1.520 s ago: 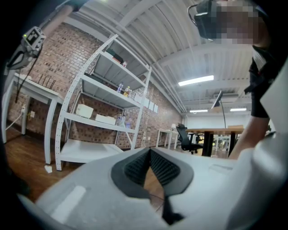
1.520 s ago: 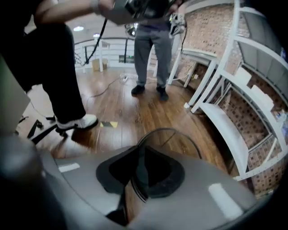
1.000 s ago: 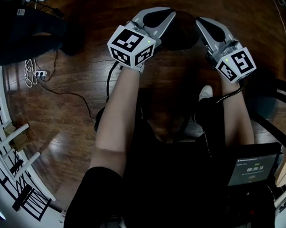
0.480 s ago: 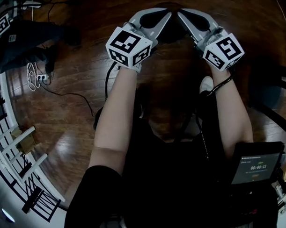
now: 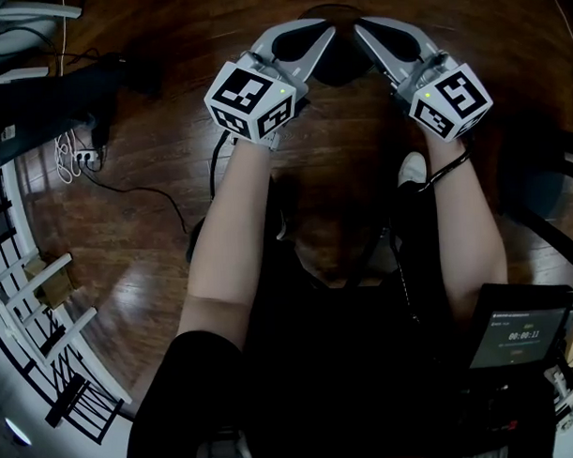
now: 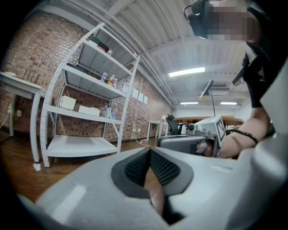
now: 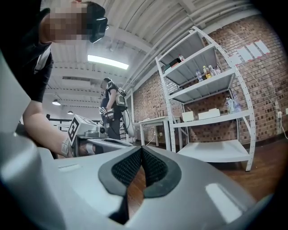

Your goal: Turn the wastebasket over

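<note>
In the head view my left gripper (image 5: 310, 35) and right gripper (image 5: 375, 32) are held out in front, tips angled toward each other and almost meeting. Beneath and between the tips lies a dark round shape (image 5: 342, 64) on the wooden floor; I cannot tell whether it is the wastebasket. Neither gripper view shows a wastebasket. In the left gripper view my left gripper (image 6: 149, 151) has its ribbed pads pressed together with nothing between them, and the right gripper (image 6: 189, 141) shows just beyond. My right gripper (image 7: 141, 149) is likewise shut and empty, facing the left gripper (image 7: 92, 137).
Cables and a power strip (image 5: 77, 154) lie on the floor at left, near a black object (image 5: 47, 86). White shelving (image 6: 85, 112) stands against a brick wall. A white rack (image 5: 41, 321) is at lower left, a lit screen (image 5: 517, 335) at lower right. Another person (image 7: 112, 112) stands farther off.
The right gripper has swung left toward the left gripper, so the two tips now nearly meet over the dark round shape. The left gripper has barely shifted. Both stay shut.
</note>
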`<state>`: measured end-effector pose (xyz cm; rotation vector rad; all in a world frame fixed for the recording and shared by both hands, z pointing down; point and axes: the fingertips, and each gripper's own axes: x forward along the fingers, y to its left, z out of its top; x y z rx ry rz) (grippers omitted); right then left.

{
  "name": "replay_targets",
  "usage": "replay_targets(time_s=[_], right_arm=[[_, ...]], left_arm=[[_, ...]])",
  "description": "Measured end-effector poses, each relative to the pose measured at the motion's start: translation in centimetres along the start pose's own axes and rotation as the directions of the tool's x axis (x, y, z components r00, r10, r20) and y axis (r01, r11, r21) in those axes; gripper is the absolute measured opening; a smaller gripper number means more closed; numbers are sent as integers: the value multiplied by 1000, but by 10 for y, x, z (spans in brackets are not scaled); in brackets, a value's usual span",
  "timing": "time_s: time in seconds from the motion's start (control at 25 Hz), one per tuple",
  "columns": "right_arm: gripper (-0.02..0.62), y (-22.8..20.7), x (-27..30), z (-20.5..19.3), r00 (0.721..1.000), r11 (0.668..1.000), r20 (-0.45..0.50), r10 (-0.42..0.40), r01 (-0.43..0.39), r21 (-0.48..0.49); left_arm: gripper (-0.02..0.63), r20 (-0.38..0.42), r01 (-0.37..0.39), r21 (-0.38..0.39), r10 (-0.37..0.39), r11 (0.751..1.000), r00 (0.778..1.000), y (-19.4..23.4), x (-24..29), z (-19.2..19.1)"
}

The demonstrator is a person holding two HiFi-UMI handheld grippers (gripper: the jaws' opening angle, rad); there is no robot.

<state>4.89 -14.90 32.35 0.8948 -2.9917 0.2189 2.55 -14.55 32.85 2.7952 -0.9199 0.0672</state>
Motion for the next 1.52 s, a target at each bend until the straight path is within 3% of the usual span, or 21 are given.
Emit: replay_targets(time_s=[0.76, 1.52], right_arm=[[10, -8, -4, 28, 996, 999, 80, -39, 40, 0], [11, -6, 1, 24, 998, 999, 53, -29, 30, -21]], left_arm=[[2, 86, -16, 8, 15, 1000, 996, 4, -5, 25], [3, 91, -15, -5, 15, 1000, 996, 2, 0, 26]])
